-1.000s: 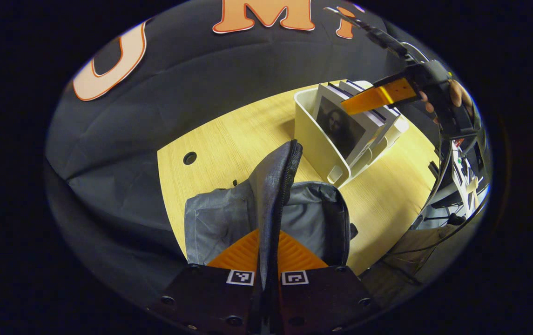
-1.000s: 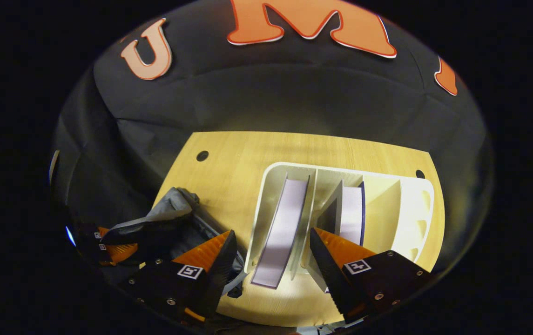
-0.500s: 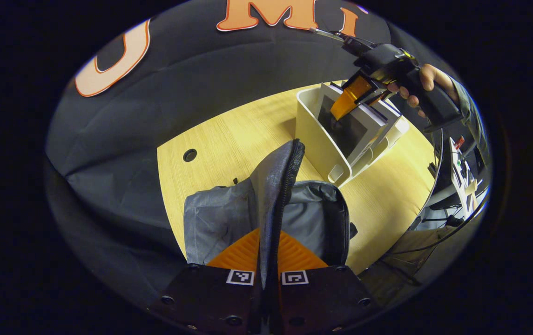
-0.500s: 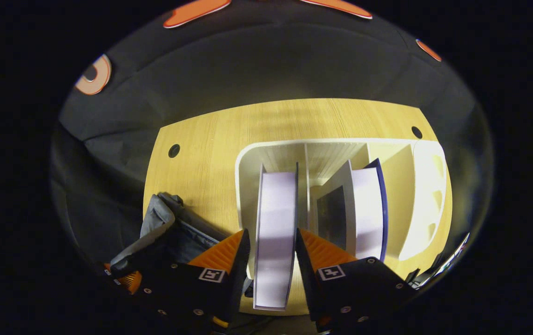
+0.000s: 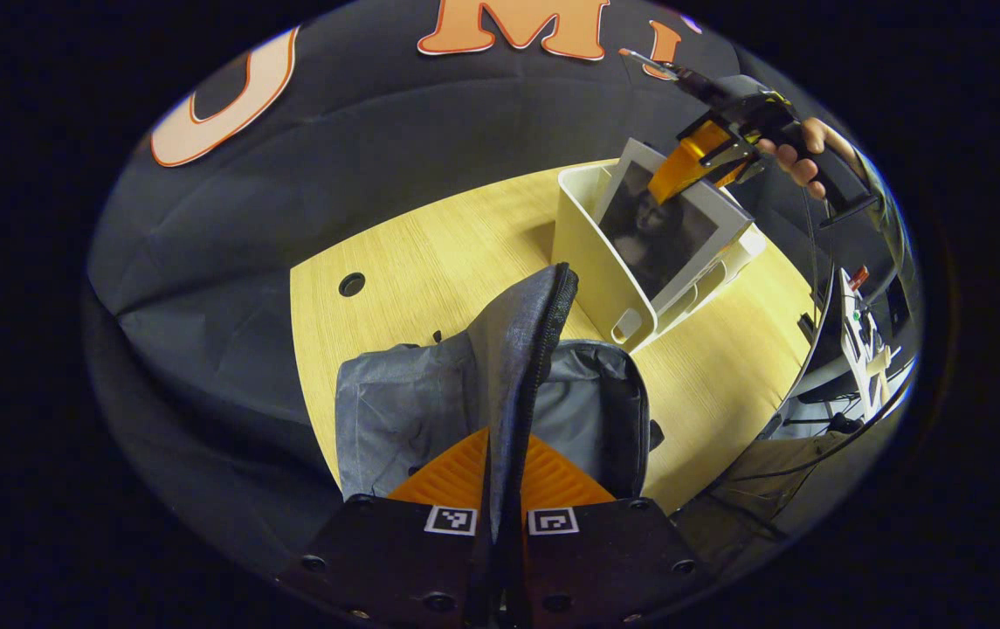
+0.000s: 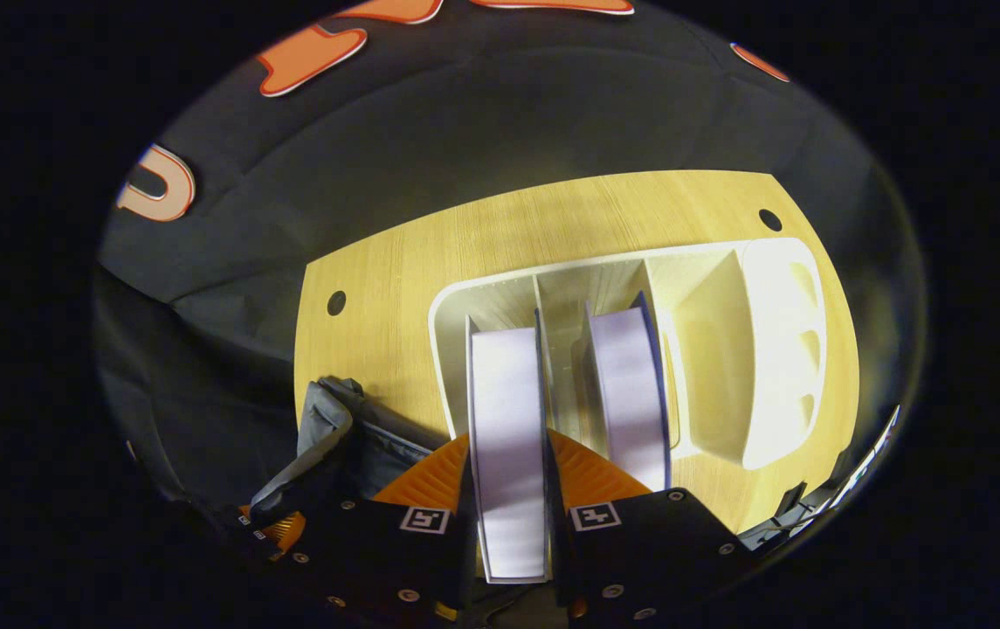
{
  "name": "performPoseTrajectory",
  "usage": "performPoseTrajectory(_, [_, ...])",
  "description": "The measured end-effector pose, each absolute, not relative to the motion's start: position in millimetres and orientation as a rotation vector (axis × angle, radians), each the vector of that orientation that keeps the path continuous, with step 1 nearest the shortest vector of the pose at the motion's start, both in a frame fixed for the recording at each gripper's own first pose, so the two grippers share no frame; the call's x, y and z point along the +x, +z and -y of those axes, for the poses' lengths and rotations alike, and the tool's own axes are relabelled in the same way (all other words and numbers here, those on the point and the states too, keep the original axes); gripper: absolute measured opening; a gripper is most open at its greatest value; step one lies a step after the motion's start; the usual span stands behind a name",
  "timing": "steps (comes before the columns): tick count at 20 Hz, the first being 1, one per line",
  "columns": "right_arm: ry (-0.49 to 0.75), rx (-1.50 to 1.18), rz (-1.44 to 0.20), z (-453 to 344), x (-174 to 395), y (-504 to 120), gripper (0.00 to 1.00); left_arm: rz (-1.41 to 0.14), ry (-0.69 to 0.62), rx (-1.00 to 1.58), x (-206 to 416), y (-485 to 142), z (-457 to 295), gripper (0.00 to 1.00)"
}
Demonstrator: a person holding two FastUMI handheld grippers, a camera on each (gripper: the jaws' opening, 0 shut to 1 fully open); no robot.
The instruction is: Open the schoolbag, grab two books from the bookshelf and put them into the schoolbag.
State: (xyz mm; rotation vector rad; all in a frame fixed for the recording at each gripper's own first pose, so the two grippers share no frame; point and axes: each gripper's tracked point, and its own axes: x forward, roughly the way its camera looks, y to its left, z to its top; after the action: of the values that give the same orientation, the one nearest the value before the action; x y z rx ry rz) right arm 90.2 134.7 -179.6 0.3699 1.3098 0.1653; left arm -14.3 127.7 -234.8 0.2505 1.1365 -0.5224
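Left gripper view: my left gripper [image 5: 504, 476] is clamped on the schoolbag [image 5: 500, 393] flap, just in front of the bookshelf [image 5: 591, 253]. Right gripper view: my right gripper [image 6: 508, 489] pinches a book [image 6: 506, 437] between both fingers, over the bookshelf's [image 6: 779, 349] leftmost slot.

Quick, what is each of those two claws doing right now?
Left gripper: closed on the schoolbag's flap, holding it up.
Right gripper: closed on a book in the white bookshelf.
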Motion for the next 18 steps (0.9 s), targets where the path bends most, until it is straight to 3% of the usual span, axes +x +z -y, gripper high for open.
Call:
performPoseTrajectory(10, [0.266, 0.493, -1.176, -103.6, 53.2, -109.3, 0.34, -1.128, -0.531, 0.228, -22.6, -238.4, -127.4, 0.07])
performPoseTrajectory(18, [0.244, 0.677, -1.108, -96.3, 17.0, -93.2, 0.33, -1.127, -0.550, 0.190, -26.5, -241.7, -126.8, 0.07])
